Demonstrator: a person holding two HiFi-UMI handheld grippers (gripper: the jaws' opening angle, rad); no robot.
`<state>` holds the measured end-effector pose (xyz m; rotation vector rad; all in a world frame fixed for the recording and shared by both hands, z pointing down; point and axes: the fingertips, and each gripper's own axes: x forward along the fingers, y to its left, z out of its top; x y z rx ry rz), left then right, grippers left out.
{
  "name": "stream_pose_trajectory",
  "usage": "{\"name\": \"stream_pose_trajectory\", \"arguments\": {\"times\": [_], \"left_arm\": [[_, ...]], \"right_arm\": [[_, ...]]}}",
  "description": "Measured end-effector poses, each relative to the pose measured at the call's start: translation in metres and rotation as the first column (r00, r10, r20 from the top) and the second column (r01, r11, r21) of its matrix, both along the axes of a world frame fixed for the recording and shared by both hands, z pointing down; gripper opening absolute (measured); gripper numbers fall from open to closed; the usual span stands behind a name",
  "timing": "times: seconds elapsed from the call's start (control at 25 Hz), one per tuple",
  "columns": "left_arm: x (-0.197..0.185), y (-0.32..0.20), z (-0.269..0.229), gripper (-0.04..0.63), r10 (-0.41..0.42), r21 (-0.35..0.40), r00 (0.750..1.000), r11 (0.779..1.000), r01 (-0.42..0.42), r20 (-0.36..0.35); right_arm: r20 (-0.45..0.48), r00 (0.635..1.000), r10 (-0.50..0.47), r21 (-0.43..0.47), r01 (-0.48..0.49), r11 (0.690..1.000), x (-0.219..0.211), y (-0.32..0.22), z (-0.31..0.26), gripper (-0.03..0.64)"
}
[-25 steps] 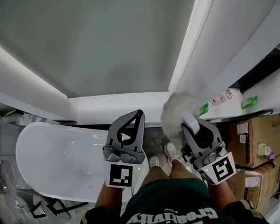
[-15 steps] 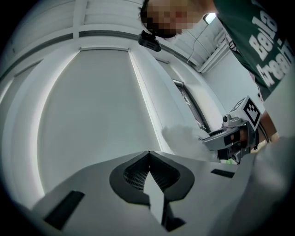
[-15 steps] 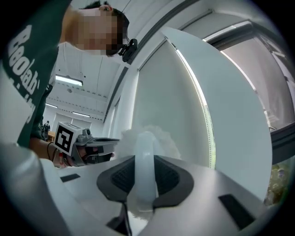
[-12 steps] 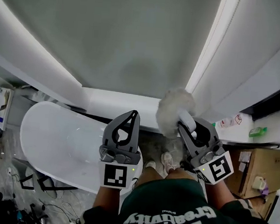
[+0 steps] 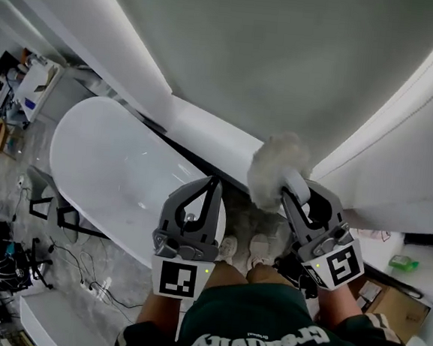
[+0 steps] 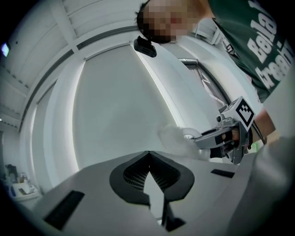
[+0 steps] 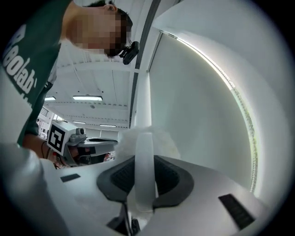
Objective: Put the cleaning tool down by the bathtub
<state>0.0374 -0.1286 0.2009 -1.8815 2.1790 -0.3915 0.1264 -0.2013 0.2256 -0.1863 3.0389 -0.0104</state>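
Head view: right gripper [image 5: 295, 199] clamps the cleaning tool [image 5: 276, 168] by its handle, centre-right, above the floor beside the bathtub [image 5: 105, 159]; left gripper [image 5: 214, 183] closed, empty. We judge that releasing it this high risks a bounce away from the tub

A cardboard box [image 5: 393, 306] stands near what looks like a green bottle [image 5: 403, 262].

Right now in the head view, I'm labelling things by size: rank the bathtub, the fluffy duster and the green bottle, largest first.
1. bathtub
2. duster, though it is nearer the camera, which enlarges it
3. green bottle, clearly smallest
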Motion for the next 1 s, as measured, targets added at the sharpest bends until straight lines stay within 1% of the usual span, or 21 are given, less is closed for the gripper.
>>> {"name": "stream_pose_trajectory", "arguments": {"times": [0.08, 0.28, 0.44, 0.56, 0.72, 0.88, 1.0], "left_arm": [[-0.009, 0.011, 0.001, 0.006, -0.044, -0.002, 0.999, 0.999, 0.044, 0.019], [-0.037, 0.039, 0.0, 0.006, -0.104, 0.004, 0.994, 0.995, 0.104, 0.032], [-0.068, 0.057, 0.005, 0.005, -0.158, 0.037, 0.987, 0.987, 0.158, 0.006], [-0.091, 0.067, 0.015, 0.006, -0.186, 0.053, 0.983, 0.981, 0.186, -0.004], [-0.117, 0.077, 0.03, 0.006, -0.18, 0.071, 0.983, 0.981, 0.182, -0.039], [-0.145, 0.085, 0.05, 0.006, -0.157, 0.082, 0.986, 0.984, 0.161, -0.048], [-0.167, 0.092, 0.066, 0.006, -0.161, 0.108, 0.985, 0.98, 0.166, -0.056]], "right_arm": [[-0.003, 0.999, -0.033, 0.004, 0.033, 0.999, -0.013, 0.003, 0.004, 0.097], [-0.013, 0.995, -0.095, 0.022, 0.096, 0.995, -0.046, 0.022, 0.007, 0.097], [-0.059, 0.99, -0.125, 0.075, 0.13, 0.989, -0.076, 0.042, 0.017, 0.097], [-0.092, 0.989, -0.115, 0.082, 0.123, 0.989, -0.098, 0.052, 0.033, 0.097], [-0.118, 0.989, -0.091, 0.09, 0.102, 0.991, -0.129, 0.062, 0.048, 0.097], [-0.146, 0.986, -0.073, 0.103, 0.089, 0.991, -0.161, 0.071, 0.066, 0.097], [-0.17, 0.984, -0.059, 0.106, 0.078, 0.991, -0.183, 0.074, 0.086, 0.097]]}}
